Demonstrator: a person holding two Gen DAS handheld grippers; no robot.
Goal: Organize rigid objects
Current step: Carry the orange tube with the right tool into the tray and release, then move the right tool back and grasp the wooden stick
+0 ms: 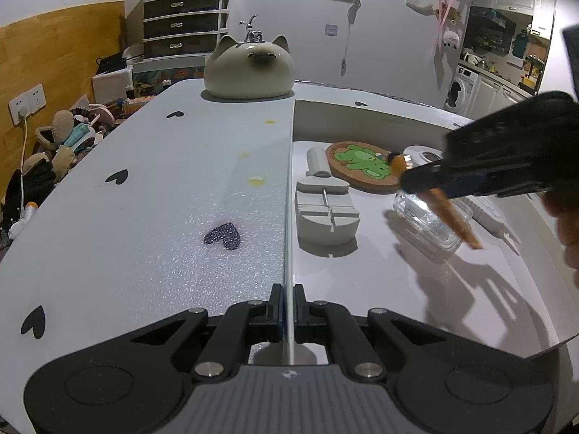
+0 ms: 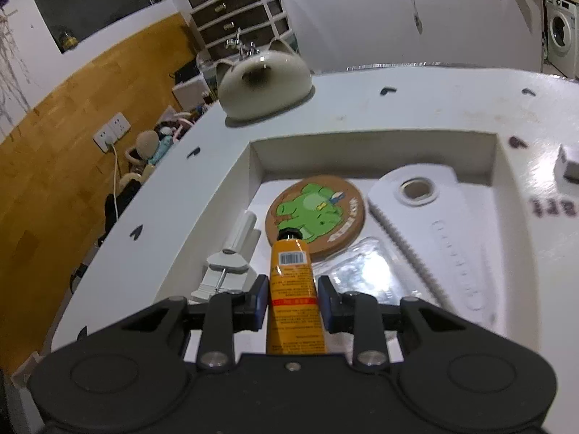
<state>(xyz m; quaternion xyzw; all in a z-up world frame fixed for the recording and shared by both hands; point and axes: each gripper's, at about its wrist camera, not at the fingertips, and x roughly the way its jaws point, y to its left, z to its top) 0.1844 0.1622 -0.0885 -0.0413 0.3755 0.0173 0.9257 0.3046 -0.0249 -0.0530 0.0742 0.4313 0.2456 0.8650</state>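
Observation:
An open white box [image 2: 362, 137] holds a round coaster with a green figure [image 2: 315, 213], a clear plastic case [image 2: 365, 271], a white toothed tool [image 2: 445, 231] and a grey clamp-like piece [image 2: 224, 267]. My right gripper [image 2: 293, 296] is shut on an orange tube with a barcode [image 2: 293, 282], held over the box's near left part. The left wrist view shows that gripper [image 1: 412, 181] with the tube [image 1: 452, 217] slanting above the clear case [image 1: 427, 228]. My left gripper [image 1: 288, 307] is shut on a thin white panel [image 1: 288, 217] at the box's left side, seen edge-on.
A cat-shaped ceramic piece [image 1: 248, 68] stands behind the box's far left corner. The white surface with black hearts [image 1: 163, 199] spreads left of the panel. A small grey block [image 2: 570, 166] lies right of the box. Soft toys [image 1: 61, 137] pile up beyond the left edge.

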